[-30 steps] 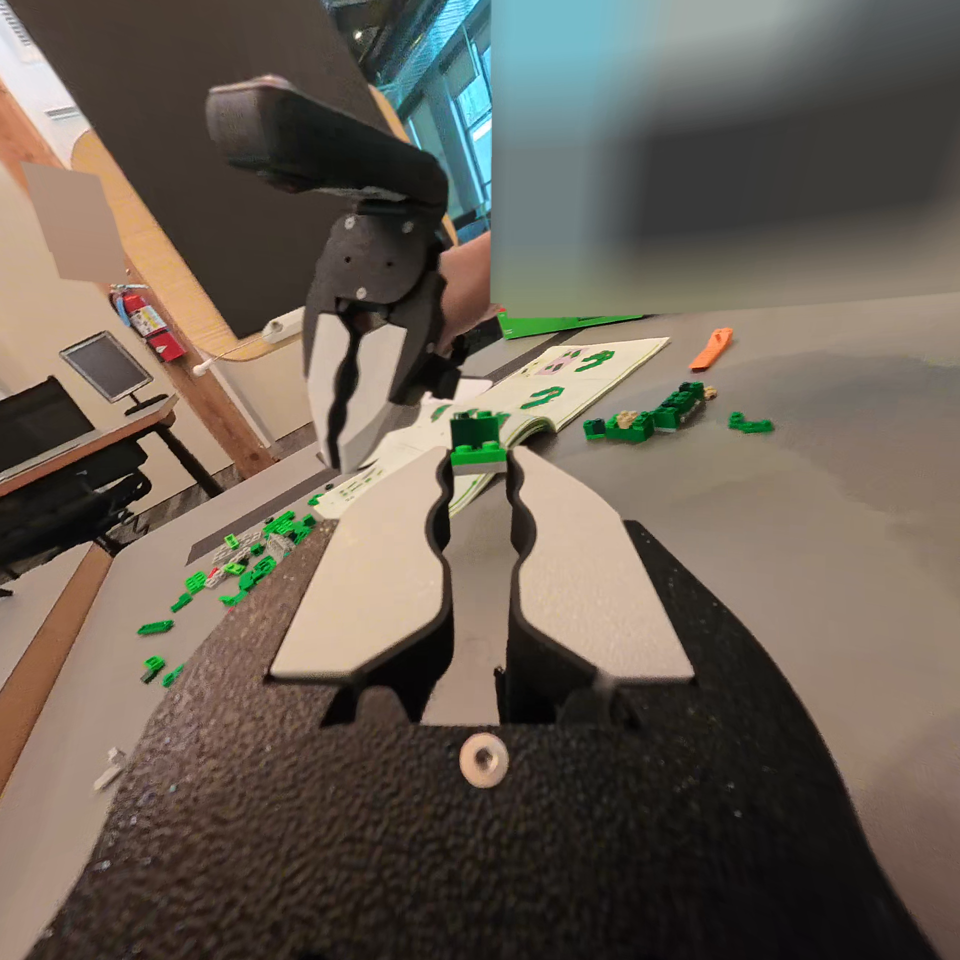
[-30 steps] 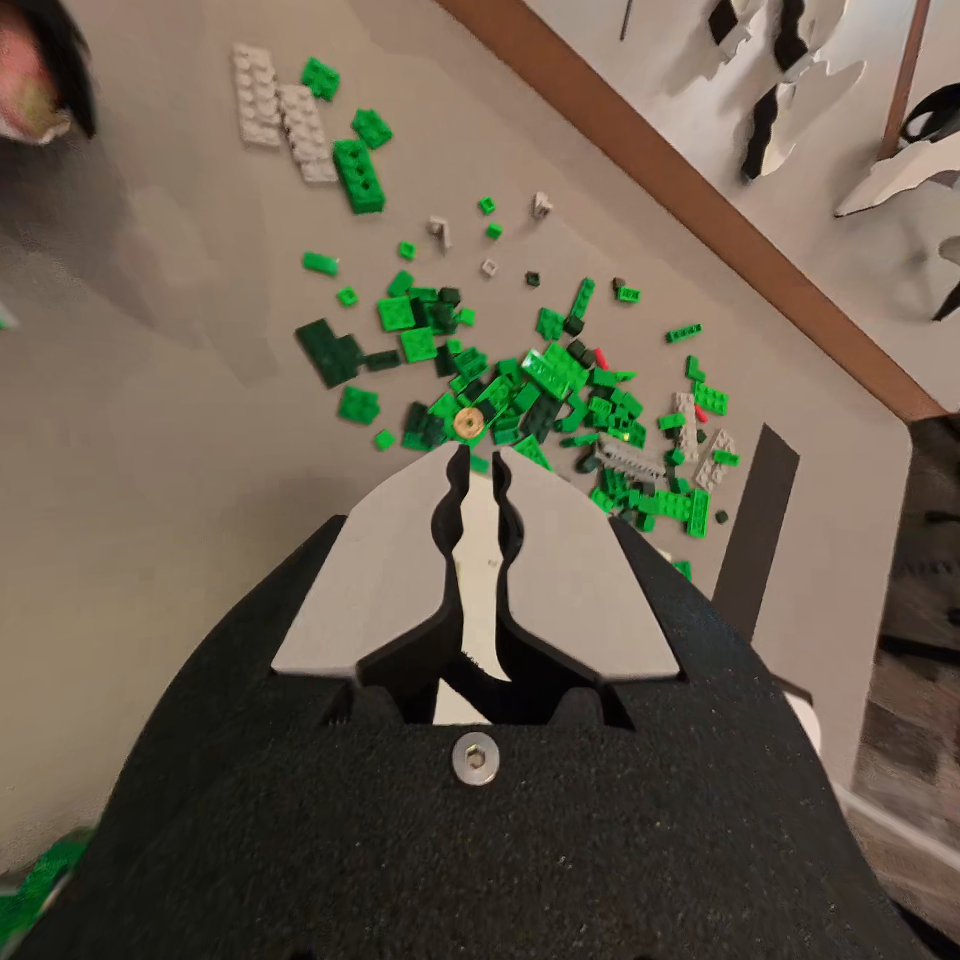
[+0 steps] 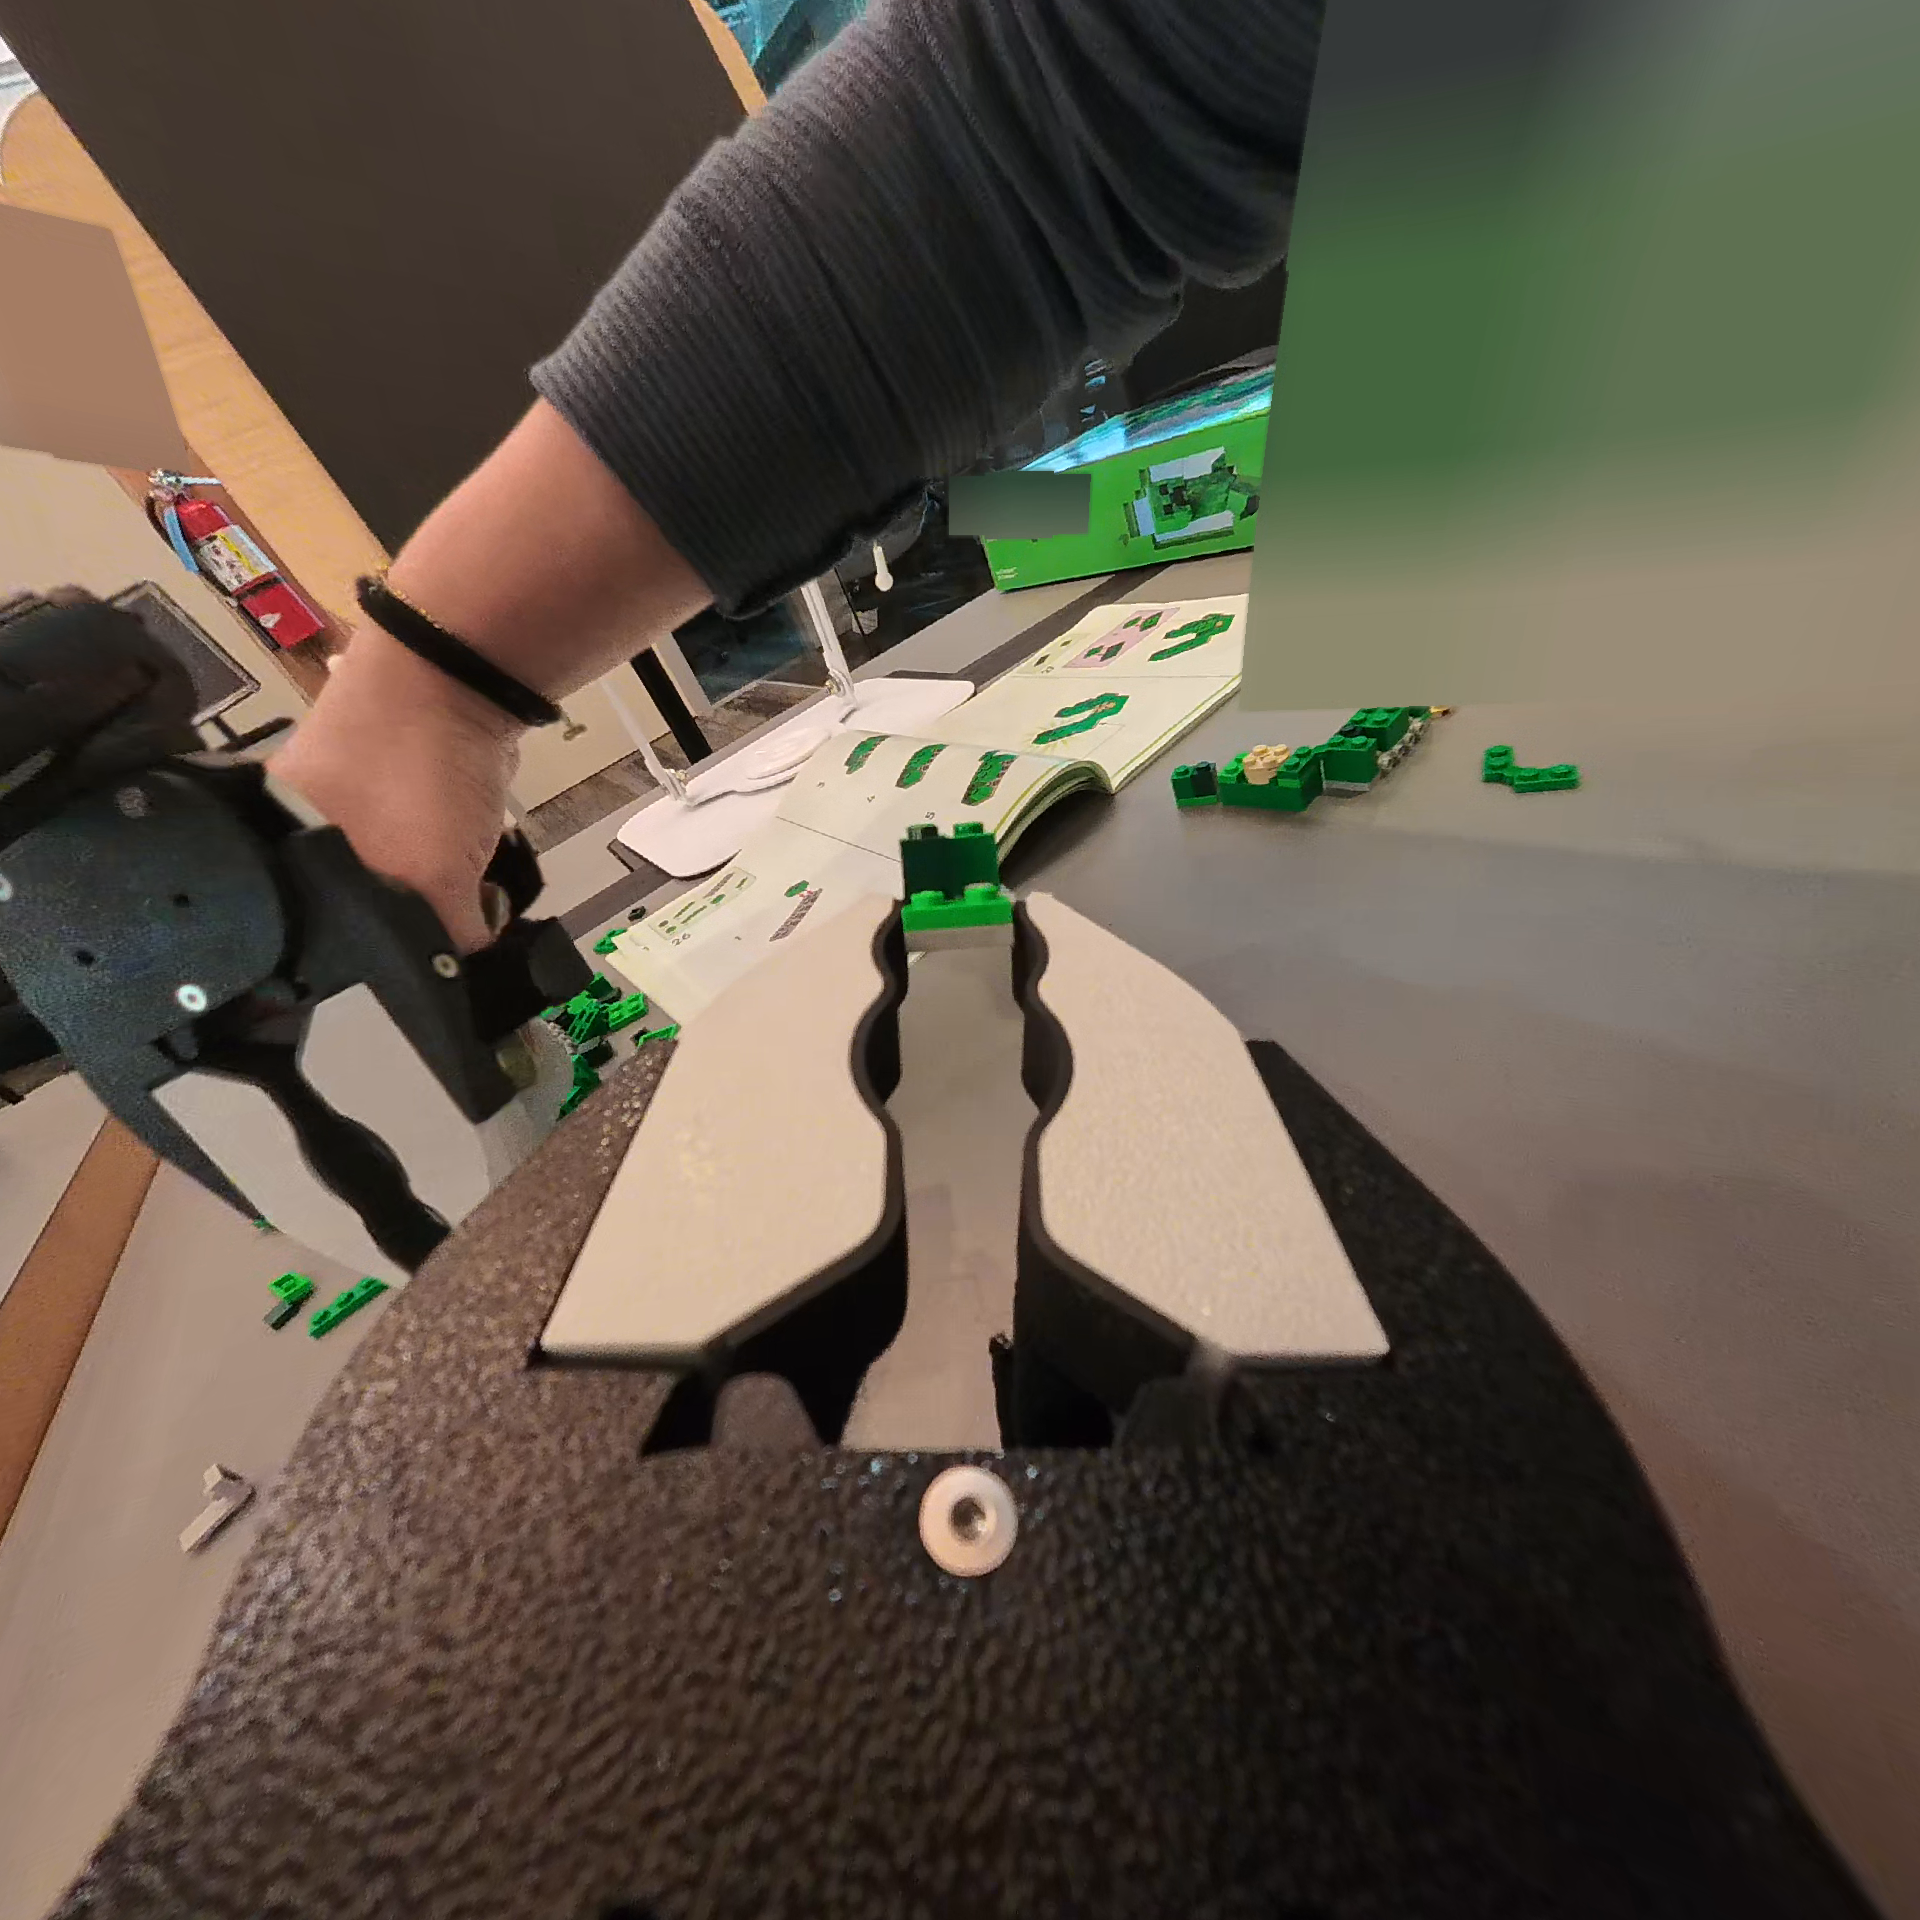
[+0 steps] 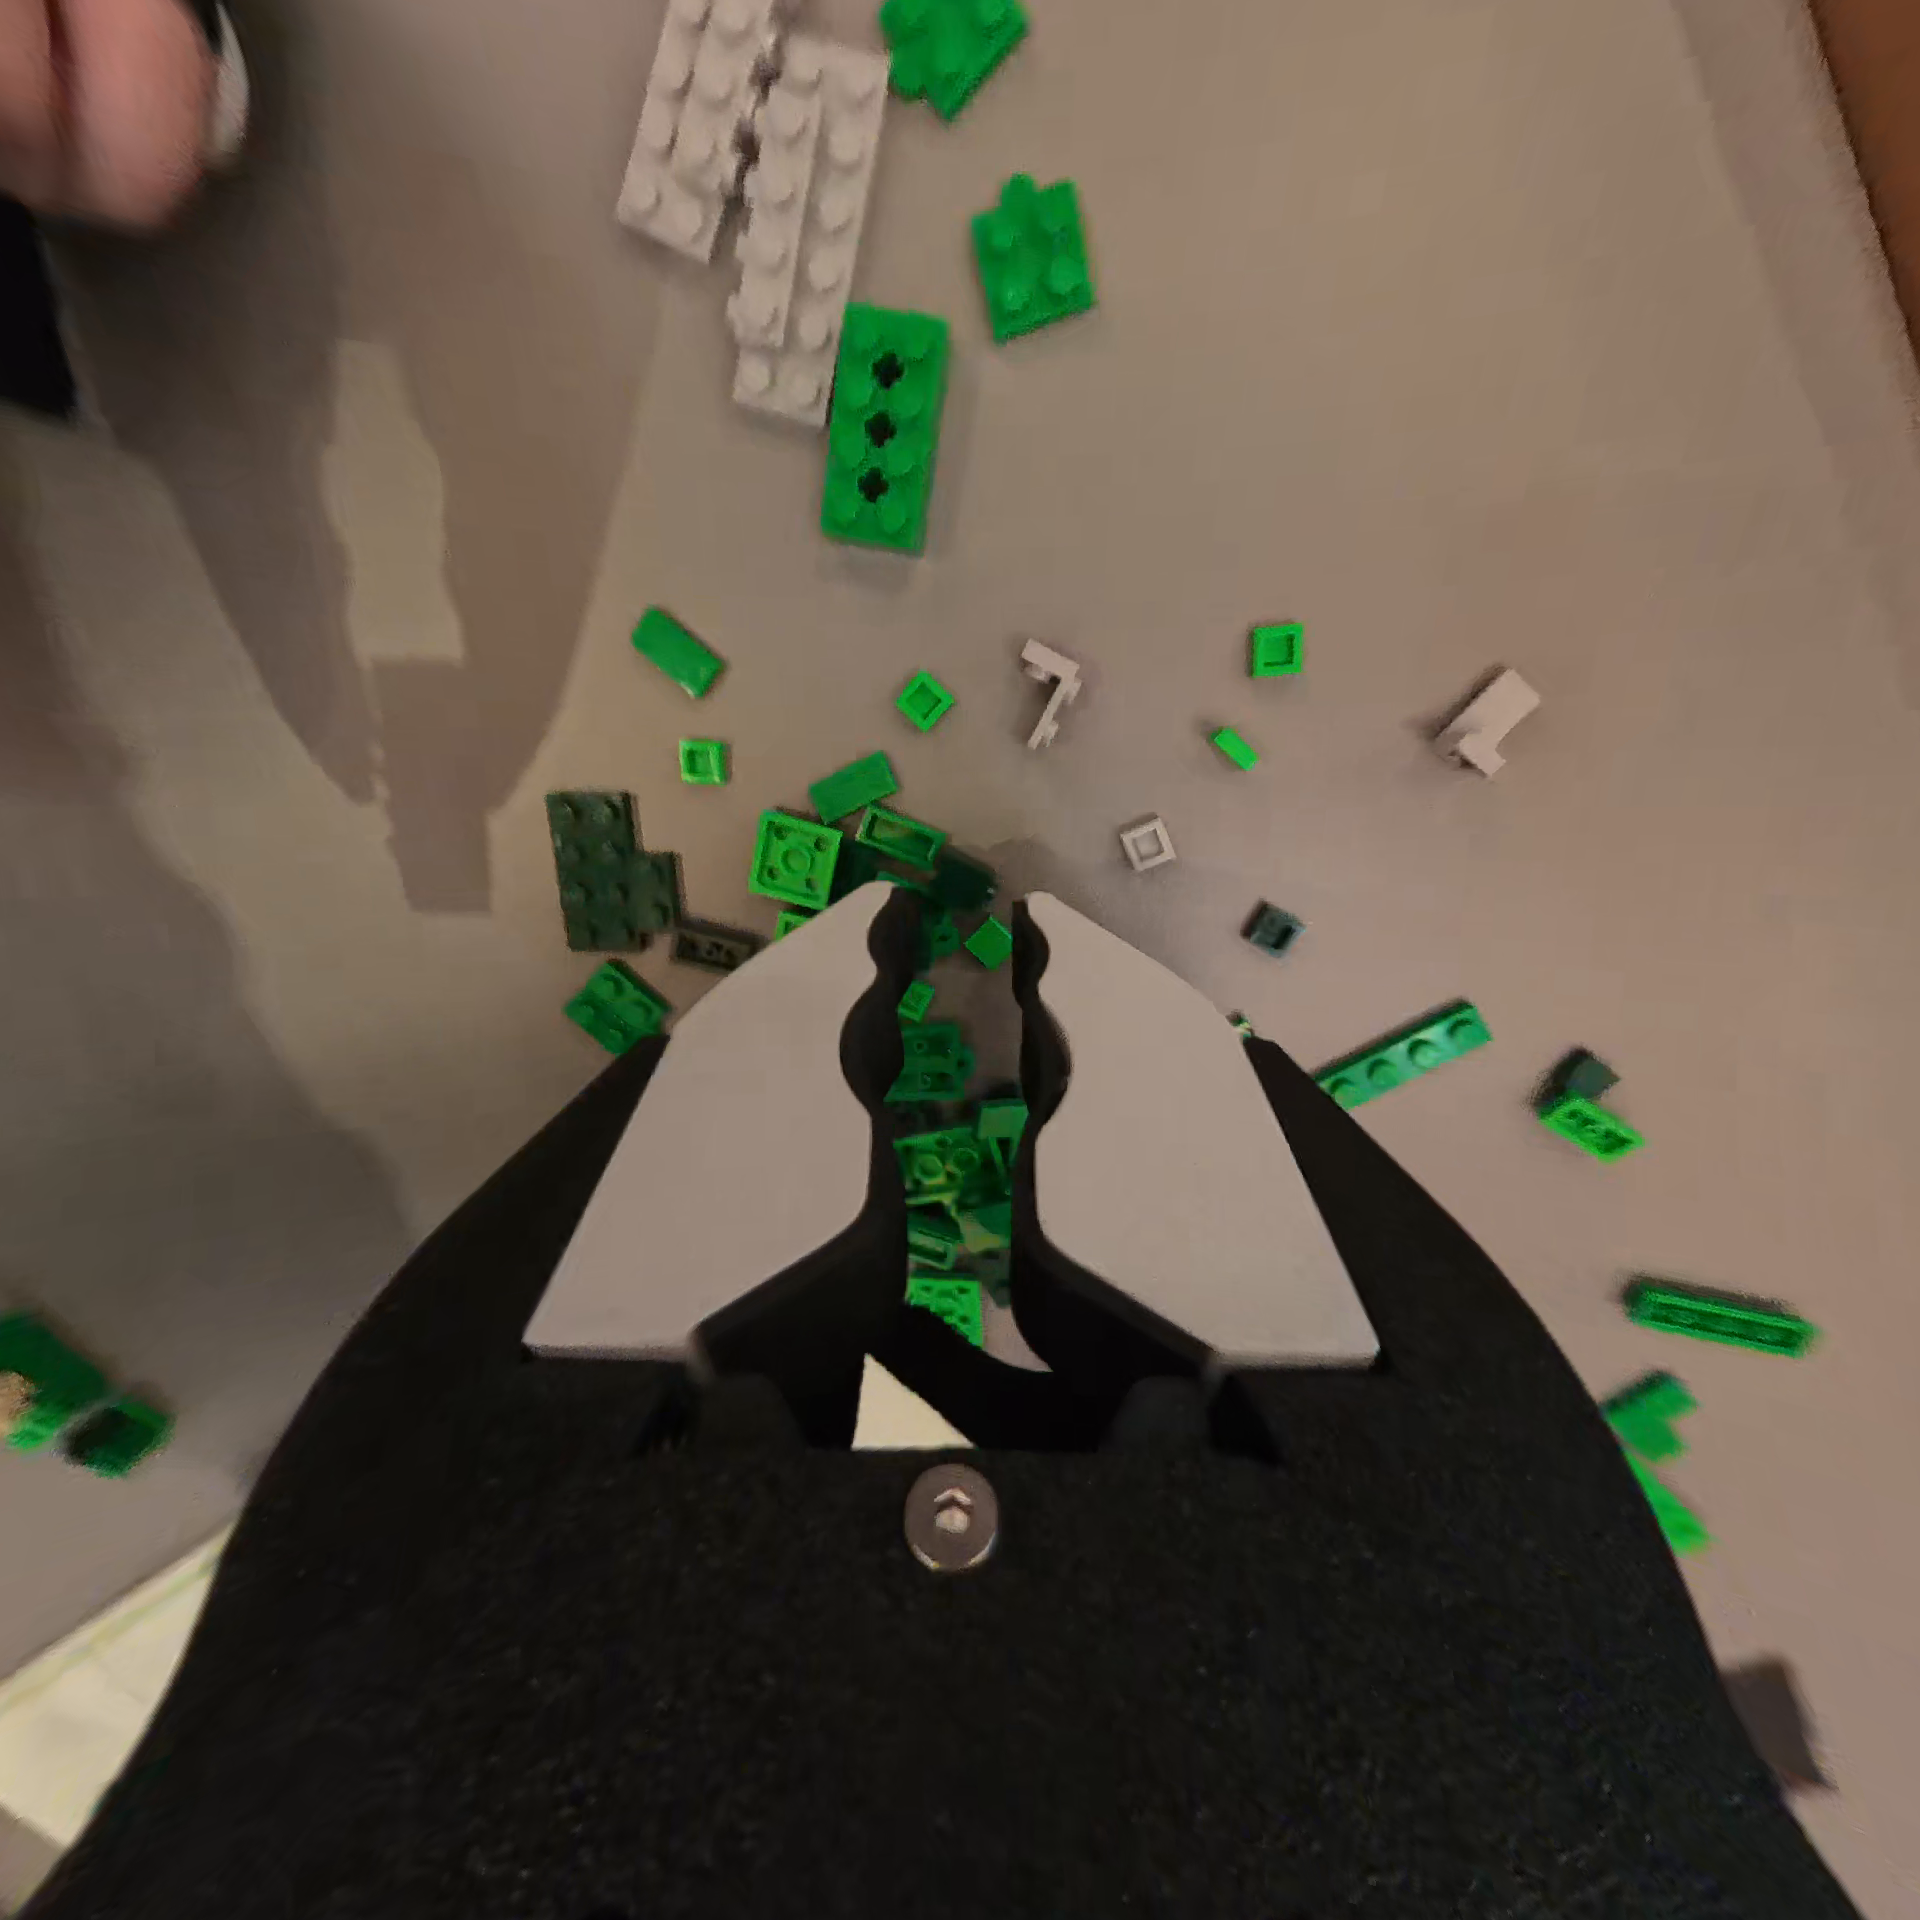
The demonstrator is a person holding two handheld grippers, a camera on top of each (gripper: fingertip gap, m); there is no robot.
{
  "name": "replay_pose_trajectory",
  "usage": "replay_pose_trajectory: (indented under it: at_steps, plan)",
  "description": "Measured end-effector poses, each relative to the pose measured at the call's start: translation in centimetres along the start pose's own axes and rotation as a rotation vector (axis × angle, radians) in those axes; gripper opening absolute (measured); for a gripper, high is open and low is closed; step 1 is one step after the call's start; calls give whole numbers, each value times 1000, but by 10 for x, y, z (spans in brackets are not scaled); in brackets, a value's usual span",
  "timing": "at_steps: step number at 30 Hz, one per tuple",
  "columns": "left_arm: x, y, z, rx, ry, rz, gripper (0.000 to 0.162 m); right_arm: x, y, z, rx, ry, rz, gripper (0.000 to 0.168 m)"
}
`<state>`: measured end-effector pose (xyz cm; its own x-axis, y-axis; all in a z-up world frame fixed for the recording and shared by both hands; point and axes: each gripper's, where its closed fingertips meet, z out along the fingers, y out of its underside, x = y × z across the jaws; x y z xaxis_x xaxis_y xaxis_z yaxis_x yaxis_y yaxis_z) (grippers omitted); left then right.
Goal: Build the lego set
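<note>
My left gripper (image 3: 956,920) is shut on a small stack of green bricks on a grey plate (image 3: 954,894) and holds it above the grey table, in front of the open instruction booklet (image 3: 1049,743). My right gripper (image 4: 951,909) is open with a narrow gap and empty. It points down, close over the pile of loose green bricks (image 4: 940,1143). In the left wrist view the right gripper (image 3: 405,1242) shows at the left, held by a hand and tipped down onto the table. A part-built green assembly (image 3: 1299,774) lies beyond the booklet.
Grey plates (image 4: 758,208), a green brick with holes (image 4: 883,426) and a dark green plate (image 4: 608,873) lie beyond the pile. A green set box (image 3: 1132,520) and a white lamp base (image 3: 790,769) stand behind the booklet. The table's brown edge (image 3: 62,1278) runs at the left. Some 15 cm of space lies between my two pairs of fingers. Measured from the fingertips, the part-built green assembly (image 3: 1299,774) is 20 cm or so from the left gripper and 30 cm from the right.
My right gripper has dropped from above the table down close to the brick pile, and its jaws have spread a little. My left gripper still holds the same small stack.
</note>
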<state>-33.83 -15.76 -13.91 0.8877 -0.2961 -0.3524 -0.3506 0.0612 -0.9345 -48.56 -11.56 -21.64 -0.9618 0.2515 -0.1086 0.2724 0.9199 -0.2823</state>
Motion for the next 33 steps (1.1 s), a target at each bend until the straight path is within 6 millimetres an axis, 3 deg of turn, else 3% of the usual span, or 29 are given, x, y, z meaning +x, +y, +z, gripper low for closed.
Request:
replay_pose_trajectory:
  at_steps: [5,8,11,14,19,23,27,33]
  plan:
    - [0,0,0,0,5,-4,18,4,0,8,21,-35,62,20]
    - [0,0,0,2,3,-4,18,3,-4,8,31,-32,42,9]
    - [-2,-1,-1,6,-9,-5,18,3,-2,-1,26,51,-19,6]
    - [-8,0,-3,9,-36,-22,18,-11,2,-21,71,189,-84,6]
    - [-16,15,-2,-77,-54,-89,18,-63,12,-65,196,532,-133,6]
    - [-2,23,6,-149,29,-57,18,-131,28,-75,266,650,-32,6]
    - [15,8,14,-102,120,-89,18,-189,26,-77,377,674,78,6]
    - [49,-21,39,-6,237,-96,18,-239,14,-97,366,873,179,6]
